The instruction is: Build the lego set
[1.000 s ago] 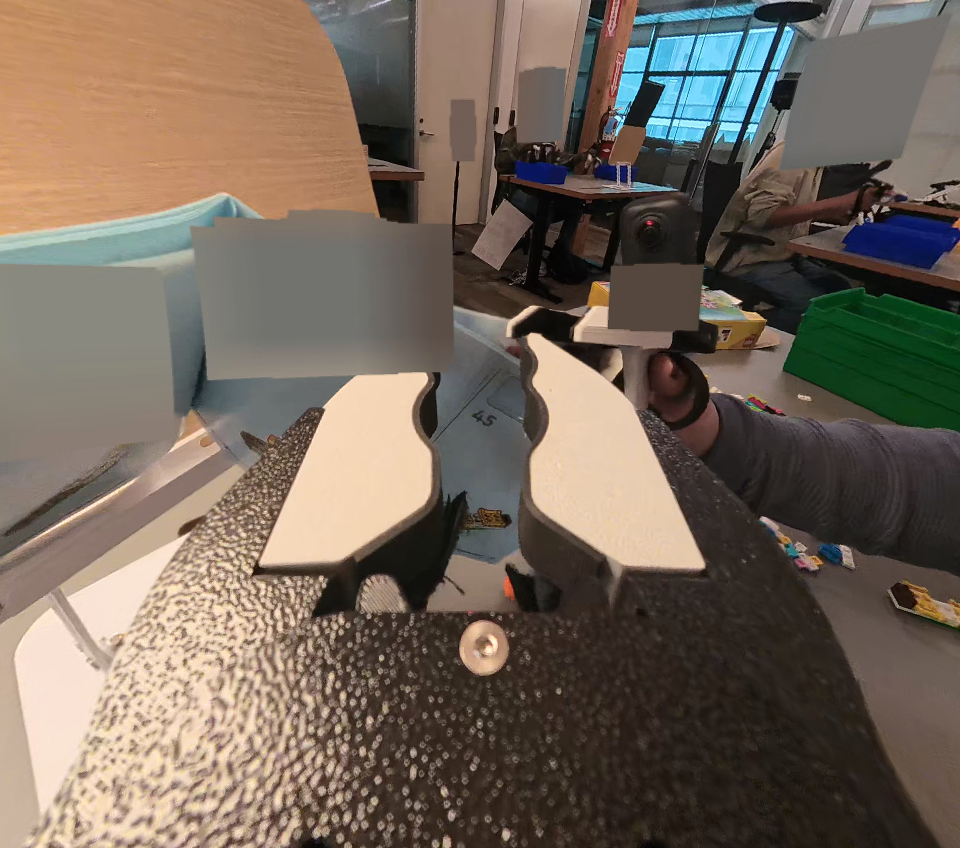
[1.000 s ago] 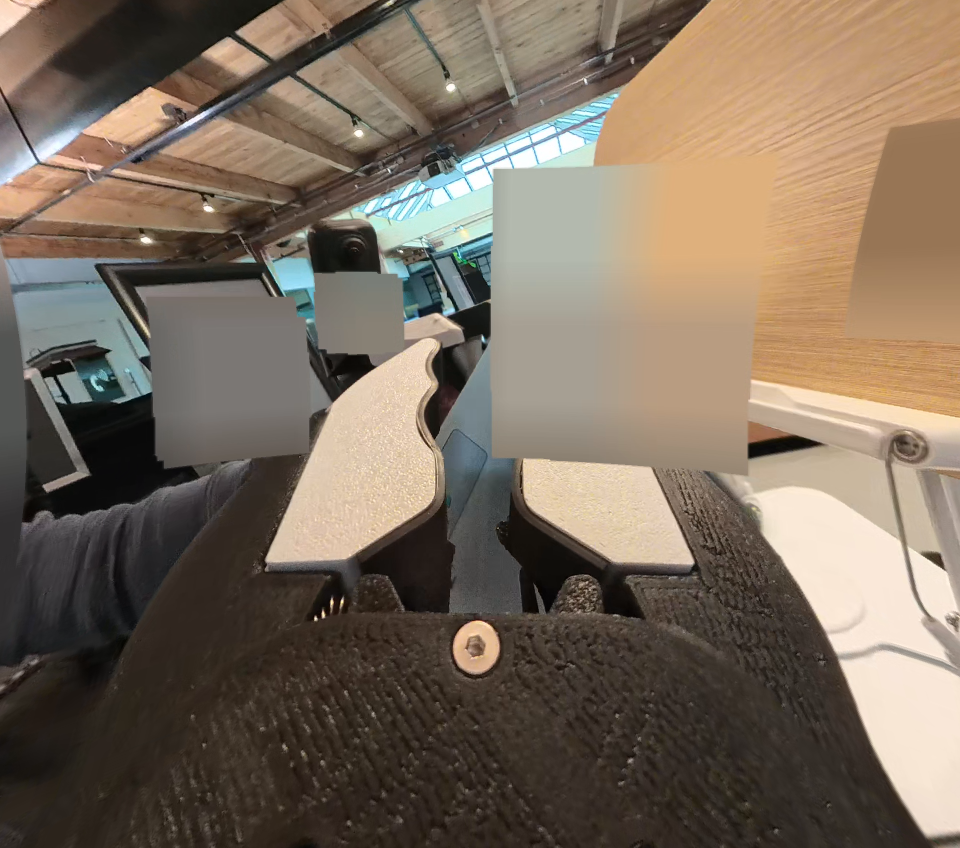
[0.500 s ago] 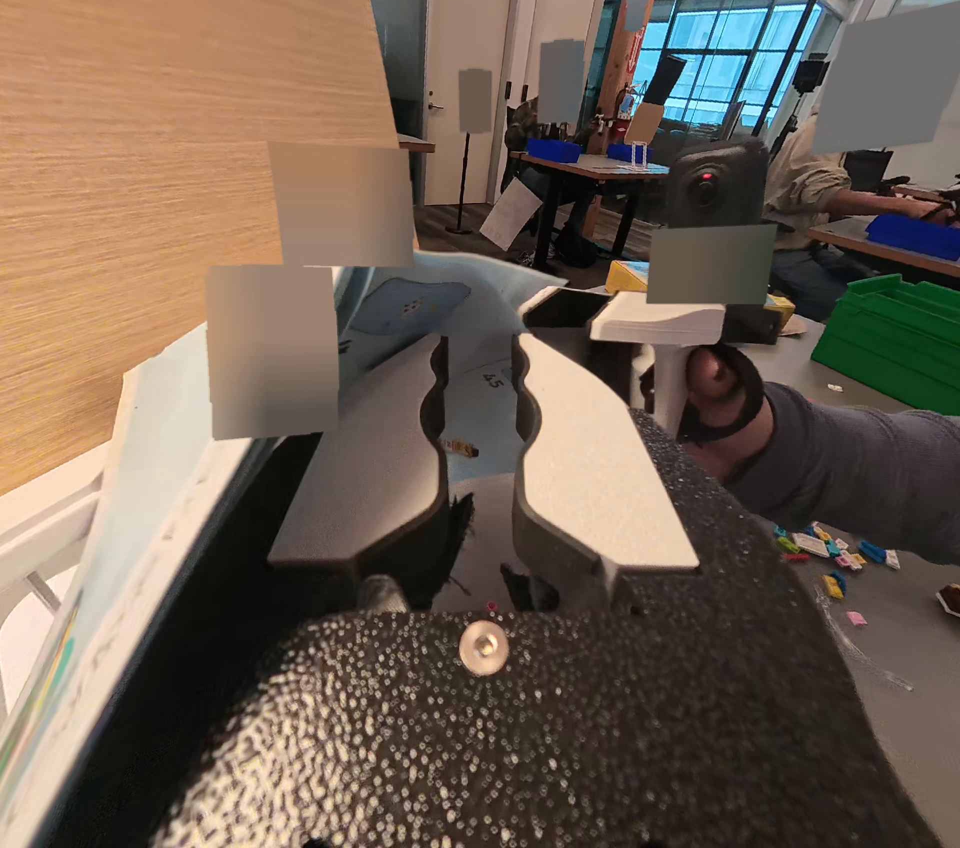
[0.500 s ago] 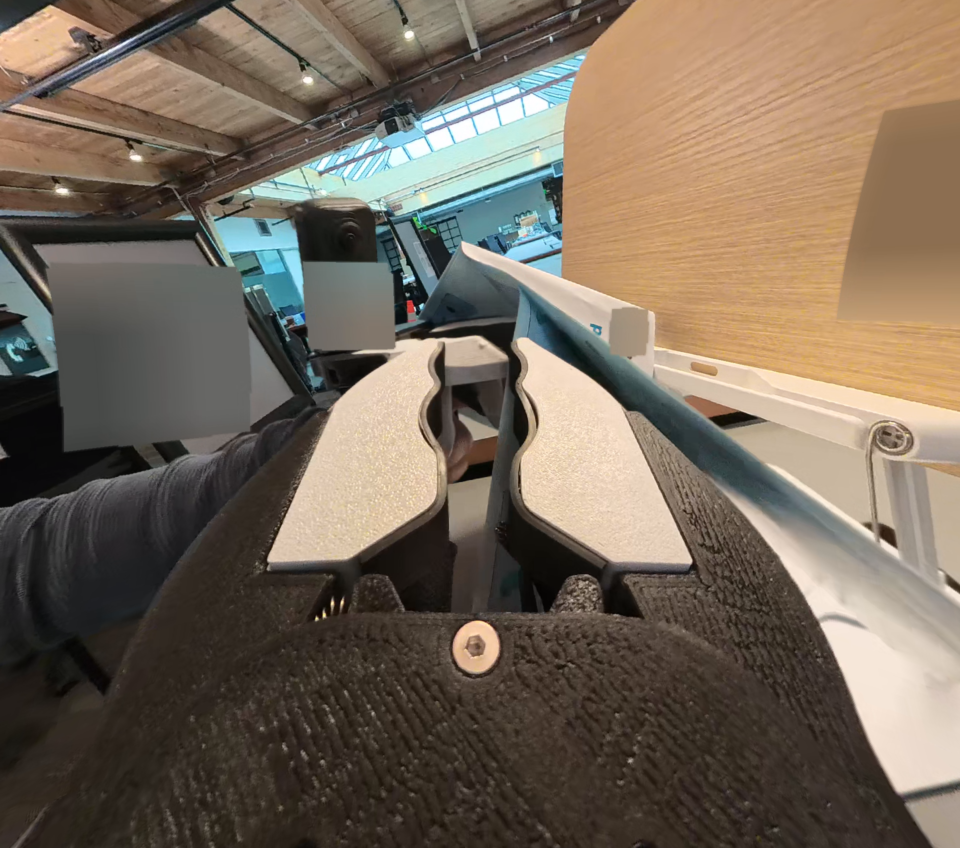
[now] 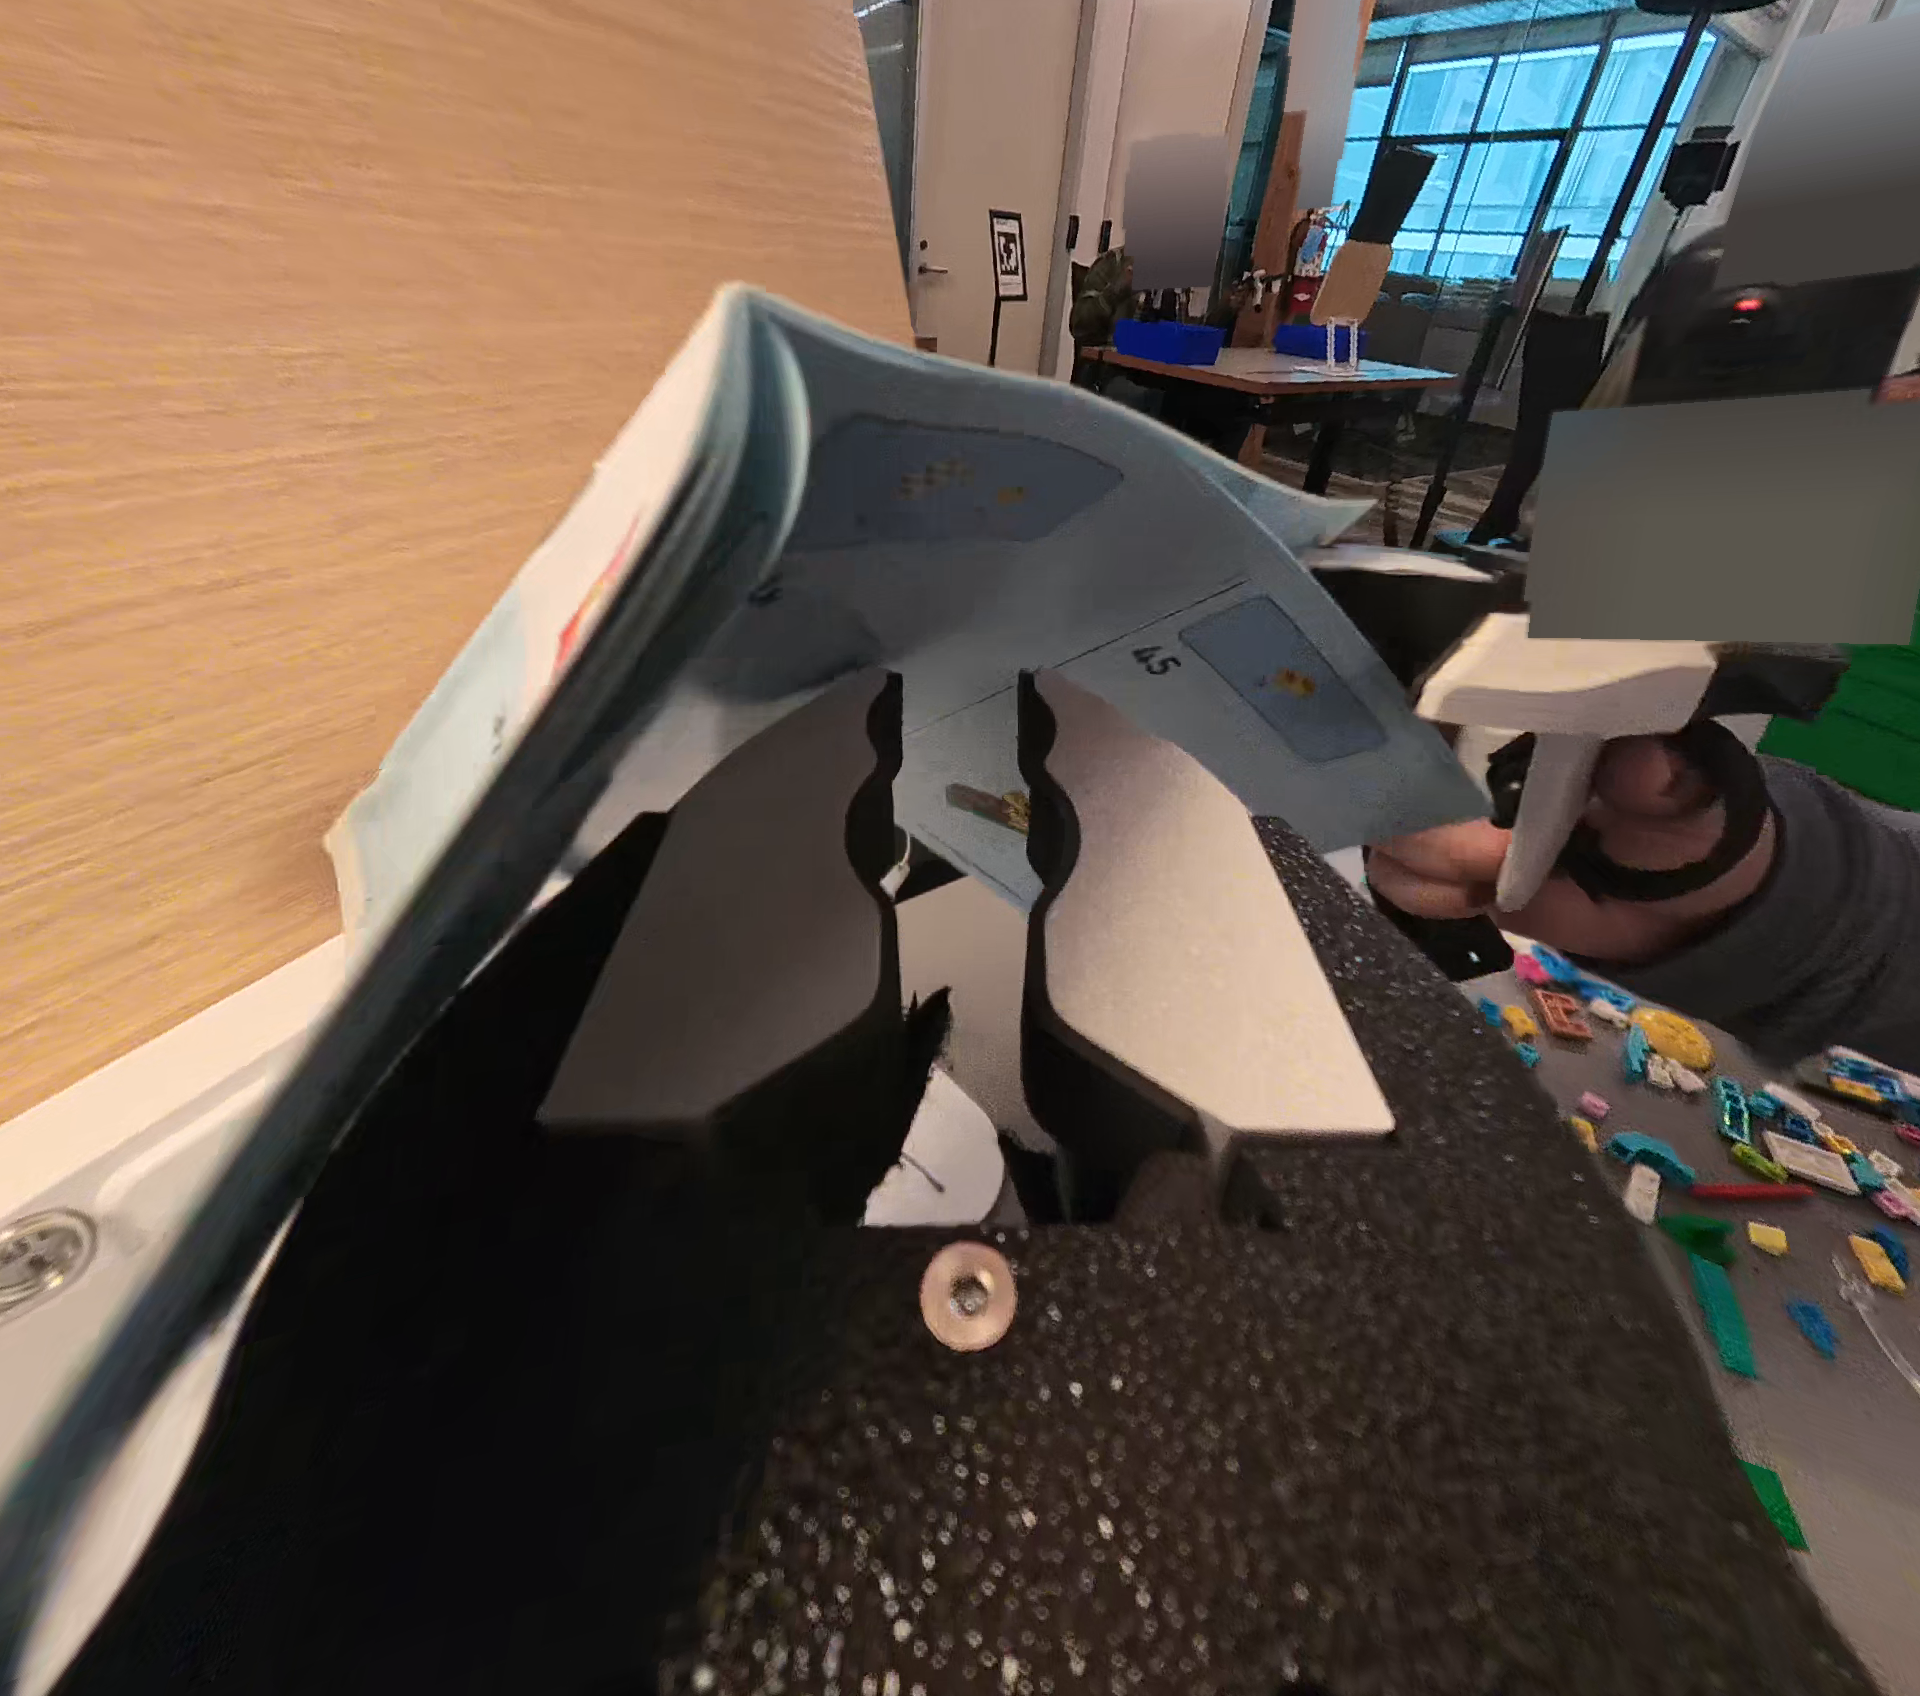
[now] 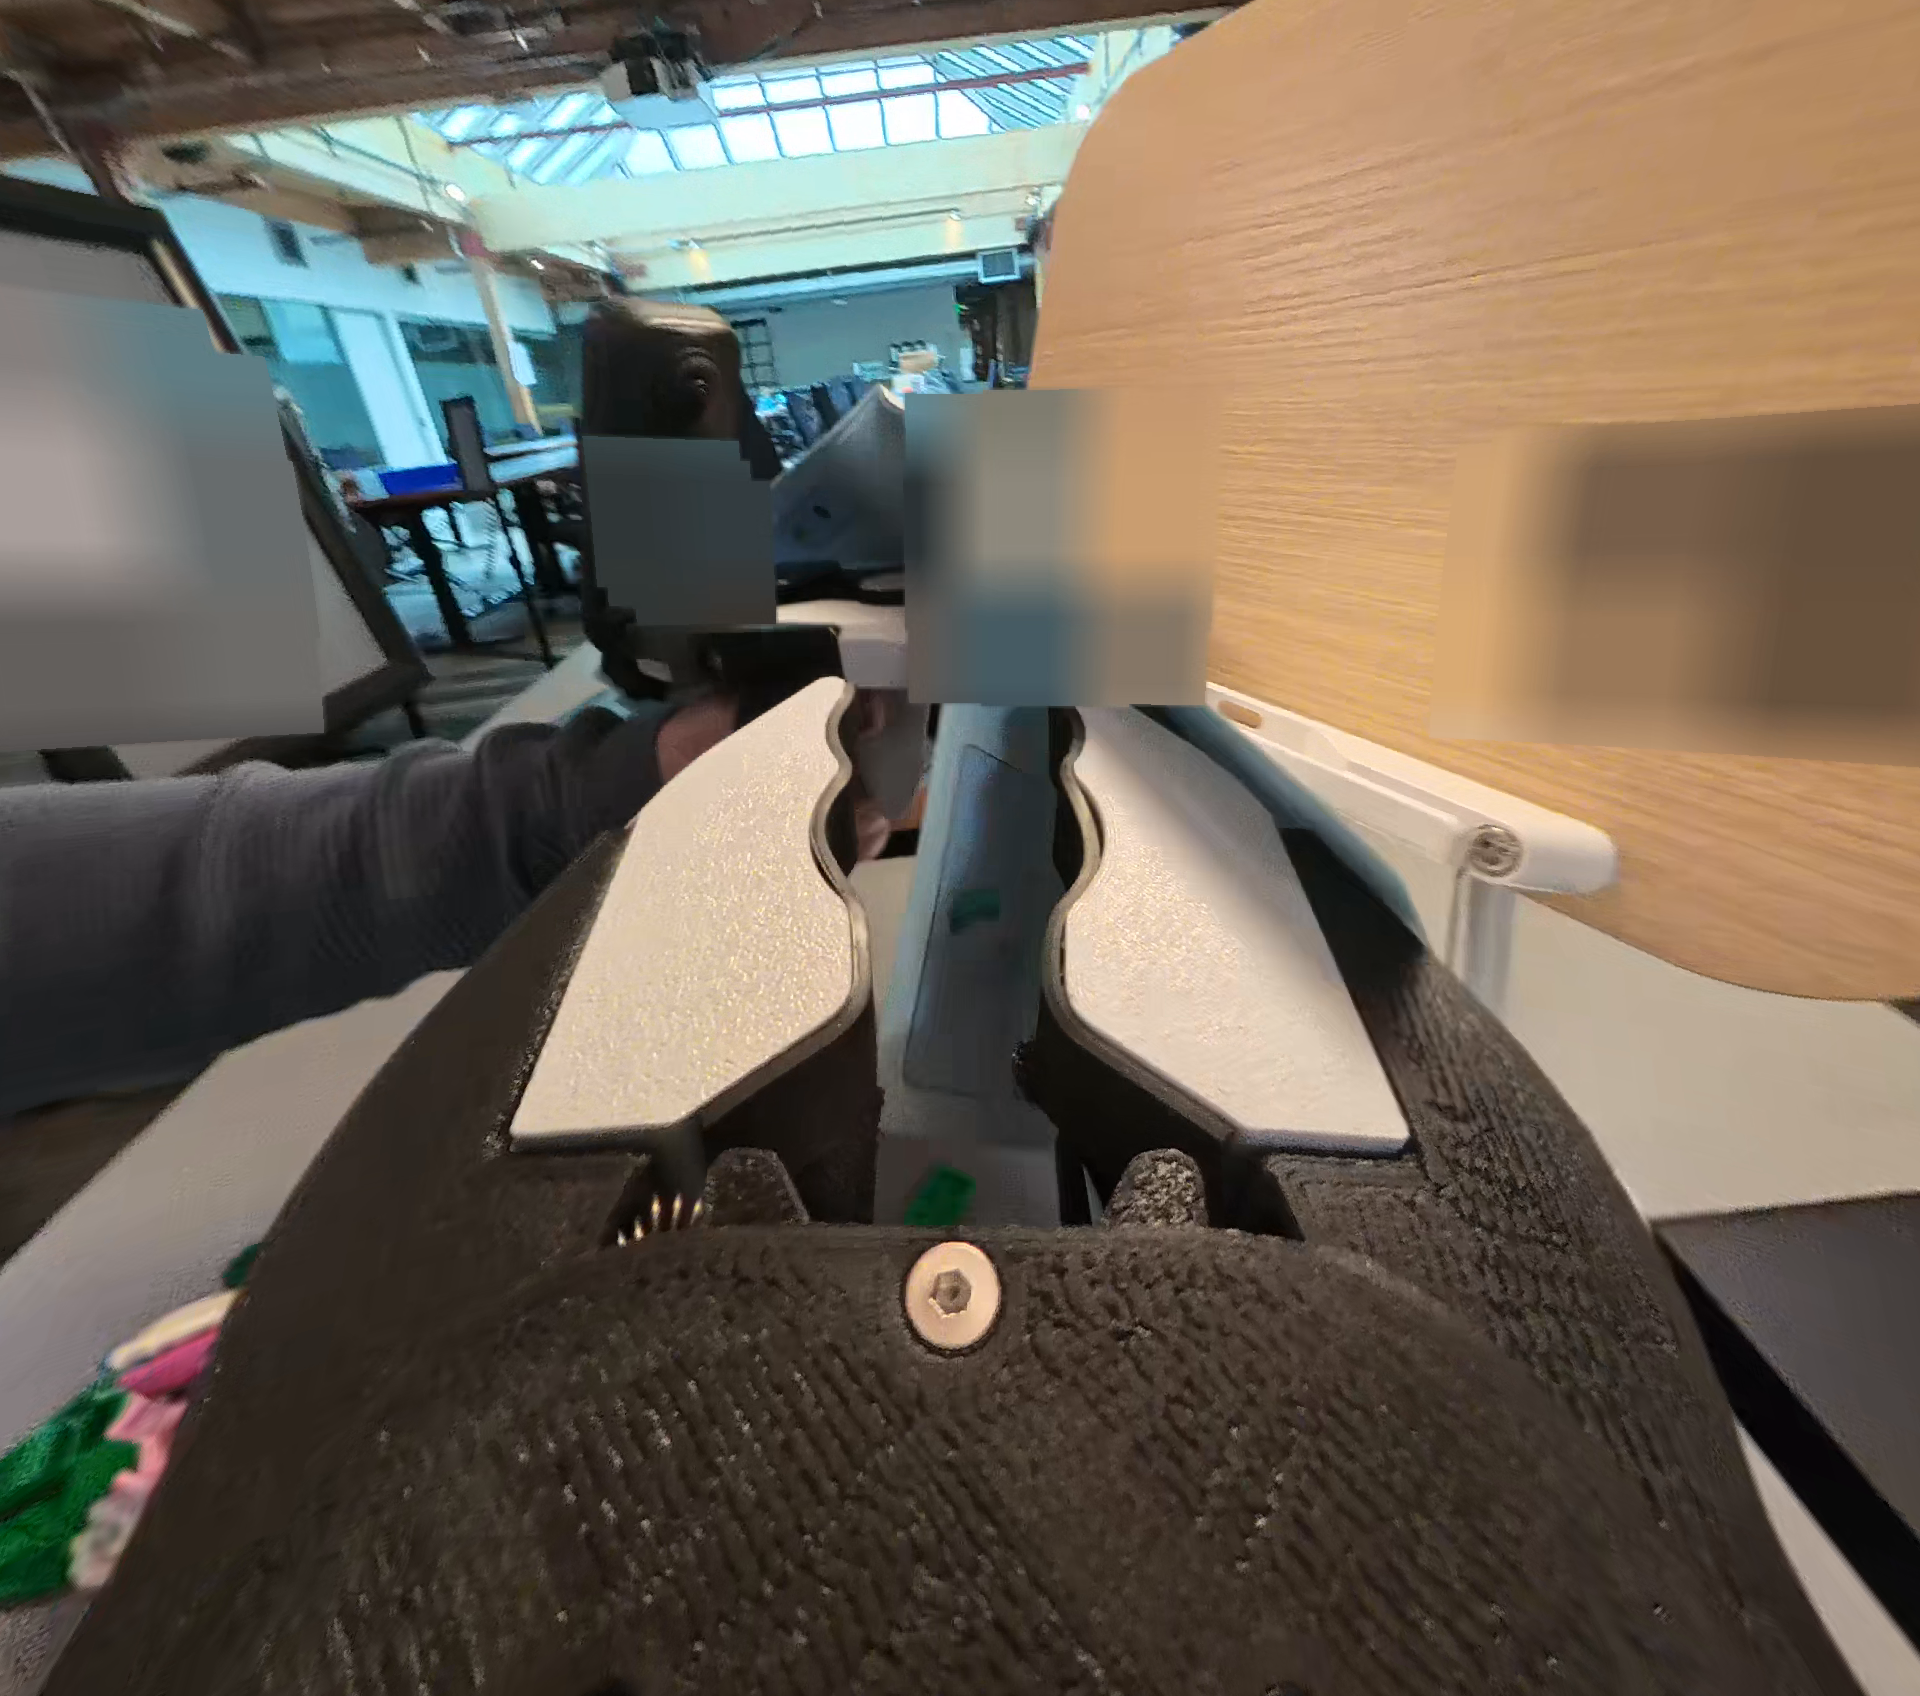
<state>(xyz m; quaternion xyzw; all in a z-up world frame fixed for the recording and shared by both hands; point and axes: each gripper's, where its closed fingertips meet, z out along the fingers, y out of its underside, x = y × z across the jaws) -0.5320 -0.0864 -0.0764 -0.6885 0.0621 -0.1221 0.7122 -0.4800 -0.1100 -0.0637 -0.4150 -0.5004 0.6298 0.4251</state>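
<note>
The left hand-held gripper [image 5: 958, 716] stands slightly spread under the booklet [image 5: 966, 545]; whether it touches a page is unclear. The right hand-held gripper [image 6: 951, 747] stands spread around a blurred page edge. Right of the booklet, loose bricks [image 5: 1756, 1137] lie on the counter [image 5: 1849, 1438]. Behind the booklet stands a wood panel [image 5: 395, 275].

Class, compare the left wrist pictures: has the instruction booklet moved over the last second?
Yes. The instruction booklet has swung up from lying low and flat beneath the wooden chair back to stand tilted against it, pages fanning open over the left gripper.
</note>
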